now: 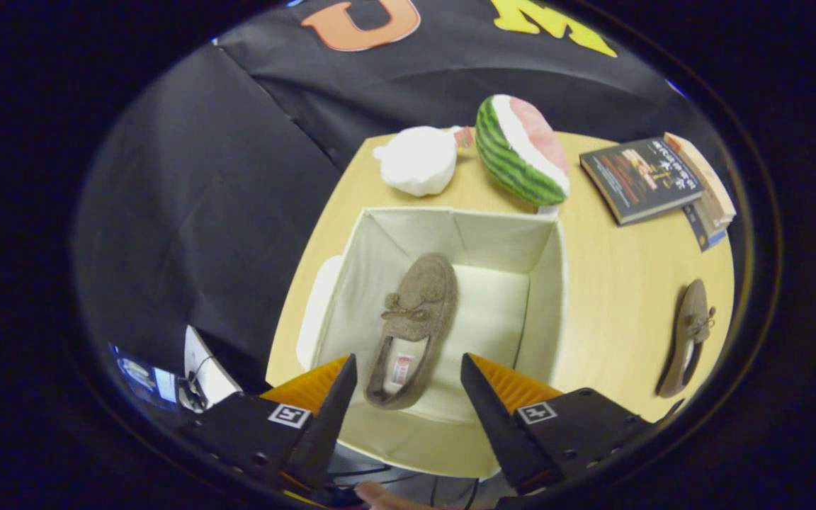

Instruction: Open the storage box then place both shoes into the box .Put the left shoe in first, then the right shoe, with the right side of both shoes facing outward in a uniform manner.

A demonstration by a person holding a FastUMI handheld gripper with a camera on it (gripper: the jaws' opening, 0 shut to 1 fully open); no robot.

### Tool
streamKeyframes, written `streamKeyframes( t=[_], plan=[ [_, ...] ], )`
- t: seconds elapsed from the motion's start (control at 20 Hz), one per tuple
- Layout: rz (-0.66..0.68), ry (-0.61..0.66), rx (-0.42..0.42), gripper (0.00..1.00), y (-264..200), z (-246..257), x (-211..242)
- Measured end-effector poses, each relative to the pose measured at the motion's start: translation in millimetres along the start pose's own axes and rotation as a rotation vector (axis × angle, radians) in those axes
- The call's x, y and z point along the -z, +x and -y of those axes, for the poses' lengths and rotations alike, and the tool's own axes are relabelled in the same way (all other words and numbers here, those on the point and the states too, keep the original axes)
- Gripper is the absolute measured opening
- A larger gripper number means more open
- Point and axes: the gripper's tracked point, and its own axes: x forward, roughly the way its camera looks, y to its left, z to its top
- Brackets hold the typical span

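An open white fabric storage box (546,283) stands on the round wooden table, just ahead of my fingers. One brown moccasin shoe (415,322) lies inside it on the box floor, toe pointing away from me, heel near my fingers. The other brown shoe (691,338) lies on the table to the right of the box. My gripper (408,368) hovers above the near side of the box, open, with nothing between its fingers; the heel of the boxed shoe shows in the gap below them. The box's white lid (312,312) peeks out along its left side.
Beyond the box sit a watermelon-slice toy (521,150) and a white bag (418,161). A stack of books (652,180) lies at the back right. The table's edge (295,283) runs close along the box's left side, with black cloth beyond.
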Motion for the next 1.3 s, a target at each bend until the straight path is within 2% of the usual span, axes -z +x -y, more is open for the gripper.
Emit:
streamKeyframes(
  t=[0.05, 0.15, 0.5, 1.1, 1.3],
  plan=[
    [0.007, -0.020, -0.010, 0.95, -13.8, 5.3, 1.6],
    [0.021, -0.036, -0.021, 0.97, -36.7, 22.0, 5.4],
    [0.047, -0.020, 0.036, 0.96, -82.9, 129.0, 24.2],
    [-0.014, 0.136, 0.223, 0.97, -90.5, 356.9, 74.7],
    [-0.039, 0.131, 0.282, 0.97, -86.1, 415.0, 84.6]
  ],
)
